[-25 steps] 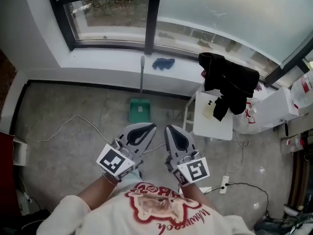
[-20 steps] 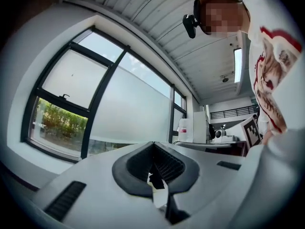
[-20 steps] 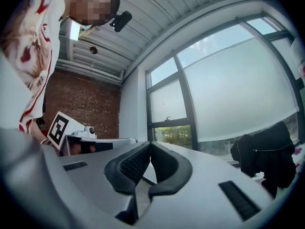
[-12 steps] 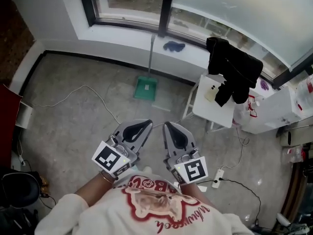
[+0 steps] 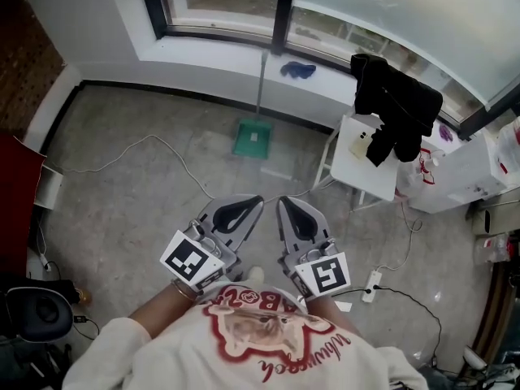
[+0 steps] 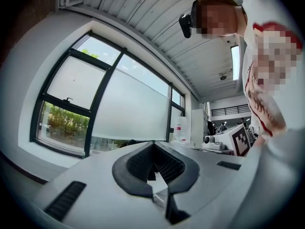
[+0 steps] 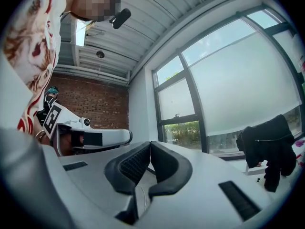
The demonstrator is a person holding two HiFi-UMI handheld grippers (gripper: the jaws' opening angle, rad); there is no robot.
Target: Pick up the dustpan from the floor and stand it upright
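Note:
A green dustpan (image 5: 253,139) rests on the grey floor below the window. Its long grey handle (image 5: 262,80) rises toward the white sill. My left gripper (image 5: 258,201) and right gripper (image 5: 281,202) are held side by side, pointing level, well short of the dustpan. In the left gripper view the left gripper (image 6: 153,143) has its ribbed pads meeting, with nothing between them. The right gripper (image 7: 150,143) is shut and empty too. Neither gripper view shows the dustpan.
A small white table (image 5: 361,165) with a black garment (image 5: 398,108) draped over it stands right of the dustpan. A blue cloth (image 5: 297,70) lies on the sill. A white cable (image 5: 154,143) crosses the floor at left, and a power strip (image 5: 372,283) lies at right.
Both grippers have travelled together across the room with the person. The dustpan now sits higher and further right in the head view. Both grippers stay shut.

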